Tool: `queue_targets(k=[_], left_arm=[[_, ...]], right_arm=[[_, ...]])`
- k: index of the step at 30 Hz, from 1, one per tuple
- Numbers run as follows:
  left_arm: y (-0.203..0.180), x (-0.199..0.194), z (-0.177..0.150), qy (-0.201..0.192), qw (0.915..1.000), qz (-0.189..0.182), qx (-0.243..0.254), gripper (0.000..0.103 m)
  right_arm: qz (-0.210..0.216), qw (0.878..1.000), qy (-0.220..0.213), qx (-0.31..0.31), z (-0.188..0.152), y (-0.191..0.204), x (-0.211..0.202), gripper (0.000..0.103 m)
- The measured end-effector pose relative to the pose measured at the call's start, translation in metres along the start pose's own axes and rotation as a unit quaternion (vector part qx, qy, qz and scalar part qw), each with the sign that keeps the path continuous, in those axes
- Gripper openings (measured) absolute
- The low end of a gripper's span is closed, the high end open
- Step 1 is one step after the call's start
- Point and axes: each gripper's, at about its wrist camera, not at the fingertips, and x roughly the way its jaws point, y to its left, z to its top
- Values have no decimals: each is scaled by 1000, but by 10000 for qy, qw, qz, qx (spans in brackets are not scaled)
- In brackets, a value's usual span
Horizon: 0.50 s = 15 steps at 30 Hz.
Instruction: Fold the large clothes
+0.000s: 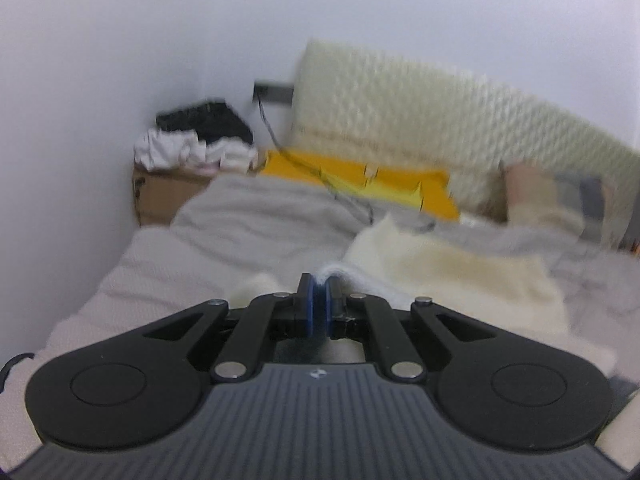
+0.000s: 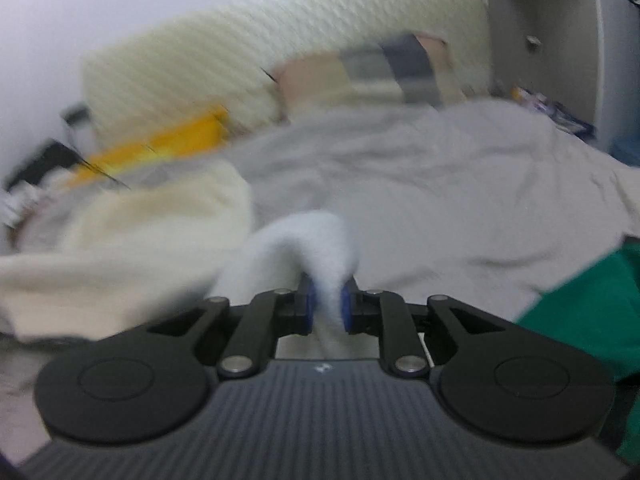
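Between both sets of pads: left gripper (image 1: 319,300) clamps a thin edge of the cream fleece garment (image 1: 460,276); right gripper (image 2: 328,304) pinches a thicker fold. Garment body trails between them across the grey bedsheet (image 2: 420,184).

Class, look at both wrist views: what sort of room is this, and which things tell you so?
Most likely a bedroom: a bed under a grey sheet, a pale quilted headboard against the wall, and a cardboard box heaped with clothes in the corner.
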Motion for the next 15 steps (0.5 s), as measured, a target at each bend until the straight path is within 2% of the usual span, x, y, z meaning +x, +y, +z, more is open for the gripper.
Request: queue_targets(k=[2,5,11,15], left_arm=[[0,25,-7,179,9997,91,99,7],[5,60,-16,364,9988,248,214,7],[19,135,-36,998,9934,560,104,7],[15,157,-45,1119,9913,638,268,7]], right_arm=[[1,9979,327,556,-4,-16,21,18],[-9,9912,566,1193,-11,-28,41,19],[-439,9936,680,788,-18,-13,64,23],[-478,9934,615,838,-18,-13,64,24]])
